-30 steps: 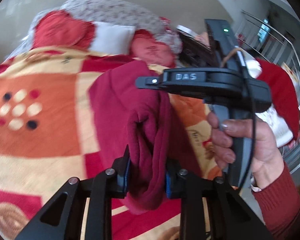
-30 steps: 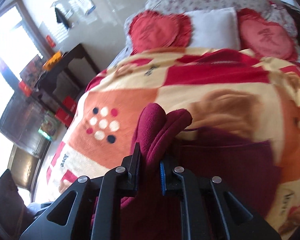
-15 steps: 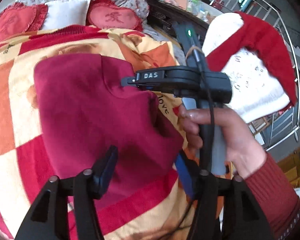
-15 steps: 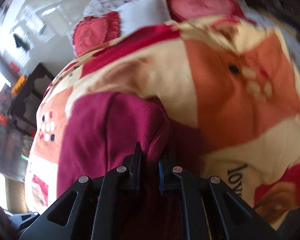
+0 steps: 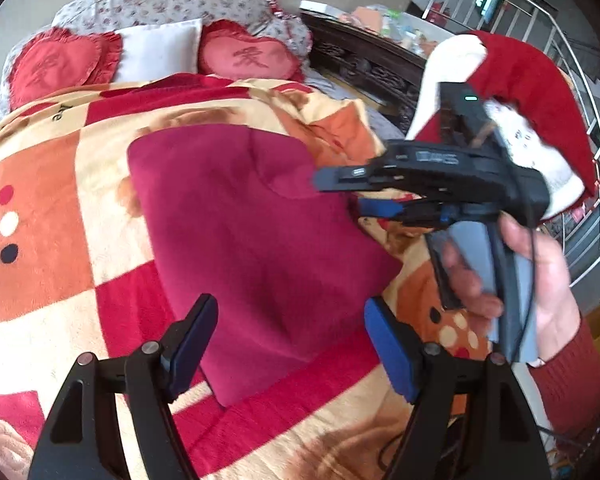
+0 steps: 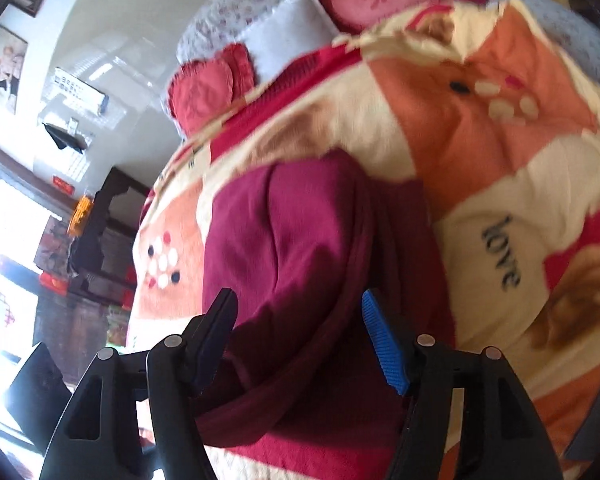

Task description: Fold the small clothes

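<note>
A dark red garment (image 5: 252, 240) lies folded flat on the patterned blanket (image 5: 52, 220). My left gripper (image 5: 290, 332) is open and empty just above its near edge. The right gripper (image 5: 364, 196) shows in the left wrist view, held in a hand at the garment's right edge, jaws apart. In the right wrist view the right gripper (image 6: 300, 332) is open over the garment (image 6: 292, 248), whose folded edge bulges between the fingers without being clamped.
Two red heart cushions (image 5: 56, 64) and a white pillow (image 5: 156, 54) lie at the bed's head. A red and white garment (image 5: 520, 92) hangs at the right by a metal railing (image 5: 580, 80). A dark wooden bed frame (image 5: 360, 64) runs along the right side.
Both grippers opened and let go of the garment. It now lies flat on the blanket. The right gripper drew back to the right.
</note>
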{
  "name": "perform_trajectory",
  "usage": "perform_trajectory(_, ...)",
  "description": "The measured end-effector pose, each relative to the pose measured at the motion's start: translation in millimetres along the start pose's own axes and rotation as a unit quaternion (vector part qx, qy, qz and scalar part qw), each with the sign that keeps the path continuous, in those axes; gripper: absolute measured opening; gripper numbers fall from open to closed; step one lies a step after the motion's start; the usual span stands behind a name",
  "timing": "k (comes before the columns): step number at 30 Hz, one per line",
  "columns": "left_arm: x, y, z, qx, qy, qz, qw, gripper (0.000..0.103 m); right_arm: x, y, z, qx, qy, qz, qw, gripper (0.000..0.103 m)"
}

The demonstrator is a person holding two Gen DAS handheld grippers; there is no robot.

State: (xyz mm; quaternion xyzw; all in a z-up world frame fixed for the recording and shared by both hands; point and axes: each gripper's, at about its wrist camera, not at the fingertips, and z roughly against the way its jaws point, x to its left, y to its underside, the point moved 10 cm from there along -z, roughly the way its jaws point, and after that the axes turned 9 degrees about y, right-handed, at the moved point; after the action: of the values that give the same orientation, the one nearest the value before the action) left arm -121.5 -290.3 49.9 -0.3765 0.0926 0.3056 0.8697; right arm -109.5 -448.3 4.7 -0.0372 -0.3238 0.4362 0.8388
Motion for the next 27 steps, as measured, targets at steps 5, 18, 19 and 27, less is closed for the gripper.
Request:
perform_trajectory(5, 9, 0, 2, 0.0, -0.017, 0.007, 0.9998, 0.079, -9, 6, -9, 0.005, 0.028, -0.01, 1.0, 0.047)
perform_trajectory(18, 21, -7, -25, 0.013, -0.037, 0.025, 0.9989, 0.079, -13, 25, -8, 0.002, 0.033, 0.024, 0.999, 0.007)
perform_trajectory(19, 22, -8, -25, 0.011, -0.043, 0.021, 0.9988, 0.079, -12, 26, -3, -0.009, 0.04, 0.038, 0.998, 0.007)
perform_trajectory(27, 48, 14, -59, 0.053, -0.081, 0.037, 0.9946, 0.079, -46, 40, -17, -0.02, 0.057, 0.026, 0.998, 0.006)
